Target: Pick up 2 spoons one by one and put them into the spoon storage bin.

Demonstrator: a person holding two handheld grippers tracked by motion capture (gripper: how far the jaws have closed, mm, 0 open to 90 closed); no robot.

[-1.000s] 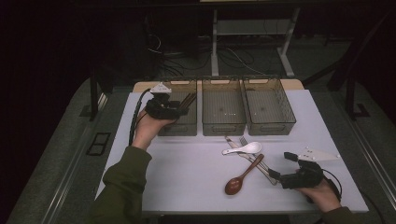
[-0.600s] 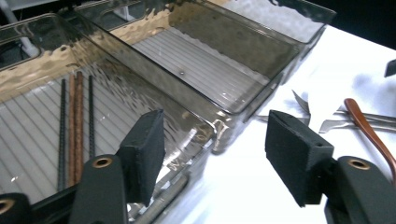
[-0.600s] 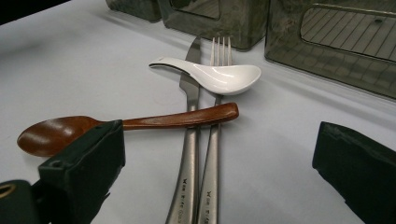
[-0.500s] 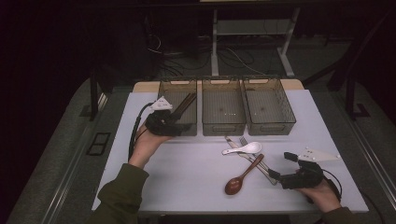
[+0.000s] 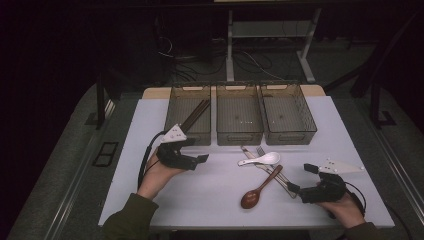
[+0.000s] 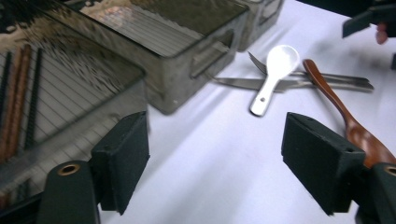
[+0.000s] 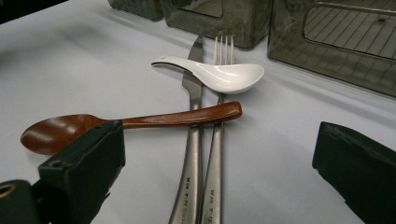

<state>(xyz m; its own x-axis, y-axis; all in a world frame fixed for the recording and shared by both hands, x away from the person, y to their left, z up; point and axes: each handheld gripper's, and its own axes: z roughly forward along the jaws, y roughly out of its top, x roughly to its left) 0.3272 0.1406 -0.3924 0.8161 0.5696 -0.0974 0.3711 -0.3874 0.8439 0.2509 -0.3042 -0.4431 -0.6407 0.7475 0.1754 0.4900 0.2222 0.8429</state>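
Left tongs (image 5: 200, 161) wide, just been opening, nothing between, at nine o'clock of the white spoon (image 5: 261, 159). Right tongs (image 5: 301, 178) wide, empty, at three o'clock of the wooden spoon (image 5: 259, 188).

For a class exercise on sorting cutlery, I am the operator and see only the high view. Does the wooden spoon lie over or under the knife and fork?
Observer: Over. In the right gripper view, the wooden spoon has its handle across the knife and the fork.
Operator: And the white spoon?
Observer: The white spoon also lies on top of both, nearer the fork's prongs.
Operator: Is the left gripper holding anything?
Observer: No. In the left gripper view, the left gripper has just been opening its fingers, with nothing between them.
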